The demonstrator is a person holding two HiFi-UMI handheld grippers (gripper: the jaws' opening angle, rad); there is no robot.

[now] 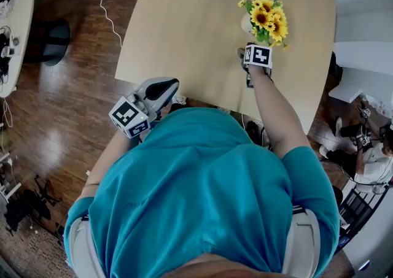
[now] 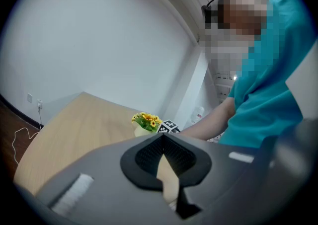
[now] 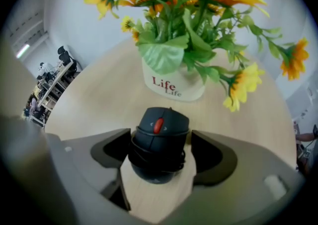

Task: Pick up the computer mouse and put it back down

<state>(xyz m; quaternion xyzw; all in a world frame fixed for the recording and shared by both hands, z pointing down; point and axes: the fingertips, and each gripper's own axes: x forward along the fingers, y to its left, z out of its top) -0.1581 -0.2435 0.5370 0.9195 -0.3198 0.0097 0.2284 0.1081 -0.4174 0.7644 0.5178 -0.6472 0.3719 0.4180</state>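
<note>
A black computer mouse (image 3: pixel 159 142) with a red wheel and its cord wound round it sits between the jaws of my right gripper (image 3: pixel 160 139), which is shut on its sides. Light wood table (image 3: pixel 89 100) shows just under it; whether it touches the wood I cannot tell. In the head view my right gripper (image 1: pixel 252 50) is beside the white vase (image 1: pixel 247 24), and its marker cube hides the mouse. My left gripper (image 1: pixel 174 84) hangs off the table's near-left edge, shut and empty, its jaws meeting in its own view (image 2: pixel 161 137).
The vase (image 3: pixel 174 82) of yellow sunflowers (image 1: pixel 267 18) stands directly beyond the mouse, close to it. The table (image 1: pixel 196 19) is otherwise bare wood. A white cable (image 1: pixel 110 0) lies on the dark floor at left. Another person sits at far right (image 1: pixel 374 160).
</note>
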